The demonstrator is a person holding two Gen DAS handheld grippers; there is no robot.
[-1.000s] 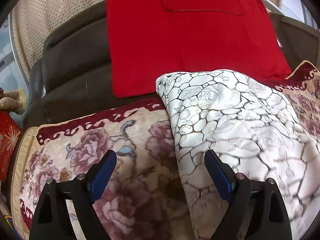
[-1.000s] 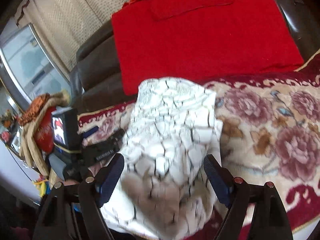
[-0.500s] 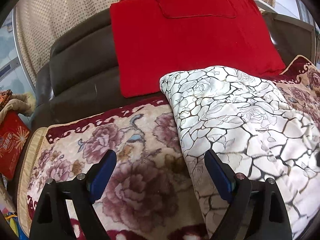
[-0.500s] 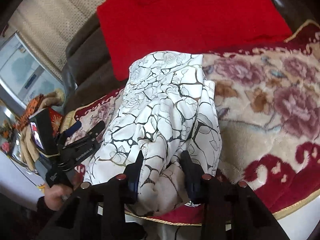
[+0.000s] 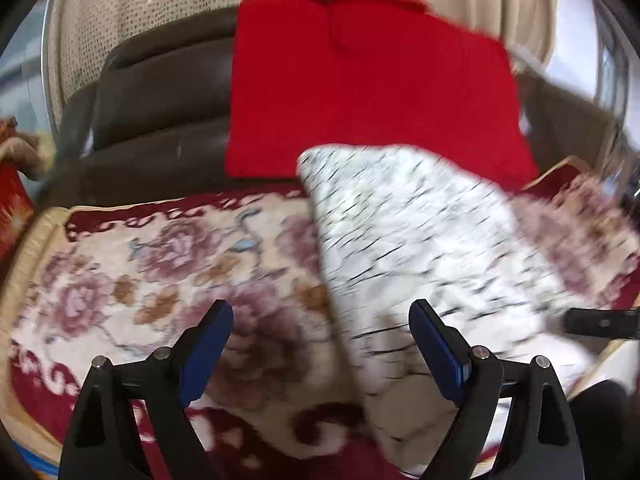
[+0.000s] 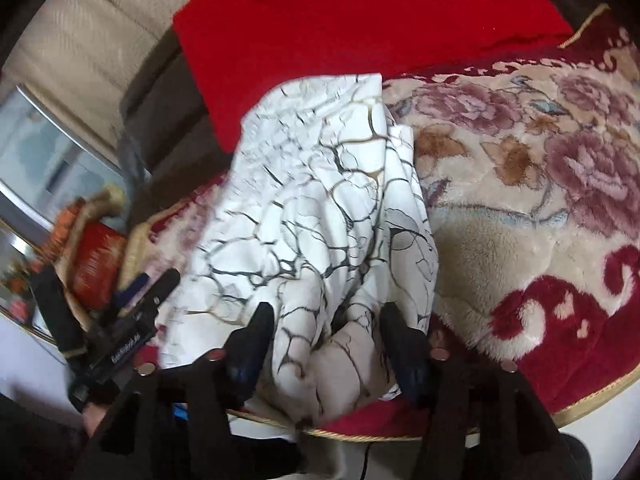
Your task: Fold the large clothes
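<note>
A white garment (image 6: 312, 208) with a black crackle print lies folded in a long strip on the floral blanket (image 6: 520, 200). Its near end is bunched at the blanket's front edge. My right gripper (image 6: 328, 320) straddles that bunch and its jaws are opening, with cloth still filling the gap between them. In the blurred left wrist view the garment (image 5: 420, 240) runs from the centre to the lower right. My left gripper (image 5: 320, 344) hovers open over the blanket (image 5: 160, 280), its right finger above the garment's left edge. The left gripper (image 6: 132, 320) also shows at the garment's left side.
A red cloth (image 5: 360, 100) hangs over the dark sofa back (image 5: 160, 100) behind the garment, with a beige curtain (image 5: 140, 8) beyond. A red box (image 6: 96, 264) and other clutter sit past the blanket's left end. The blanket's gold-trimmed front edge (image 6: 580, 400) lies close to my right gripper.
My right gripper came down onto the garment's near end, pinched it, then widened again. The left gripper drew back and swung, so more blanket shows and its view is blurred.
</note>
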